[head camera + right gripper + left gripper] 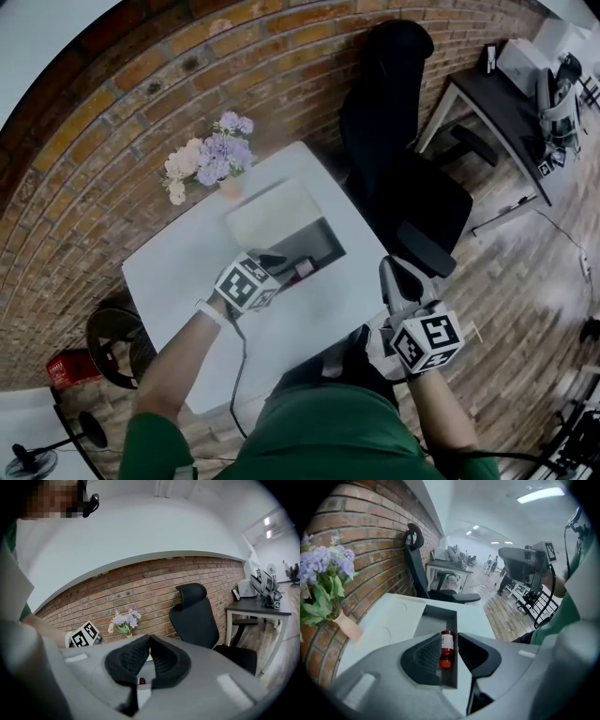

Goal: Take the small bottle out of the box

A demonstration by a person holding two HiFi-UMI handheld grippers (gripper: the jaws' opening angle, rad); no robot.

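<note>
The small bottle (pixel 446 644), with a white label and a red cap, lies on its side in the grey open box (pixel 433 620) on the white table (pixel 178 272). My left gripper (pixel 449 652) hovers over the box with its jaws a narrow way apart. The bottle shows in the gap between them, and the pads do not press on it. In the head view the left gripper (pixel 277 264) reaches into the box (pixel 323 246), where the bottle (pixel 305 268) is a small reddish spot. My right gripper (pixel 397 277) hangs off the table's right edge, shut and empty, its tips (pixel 150 637) touching.
A vase of lilac and cream flowers (pixel 211 159) stands at the table's far edge, next to the box's raised lid (pixel 272 211). A black office chair (pixel 398 178) is close to the table's right side. A brick wall (pixel 141 94) runs behind. A dark desk (pixel 511 112) stands far right.
</note>
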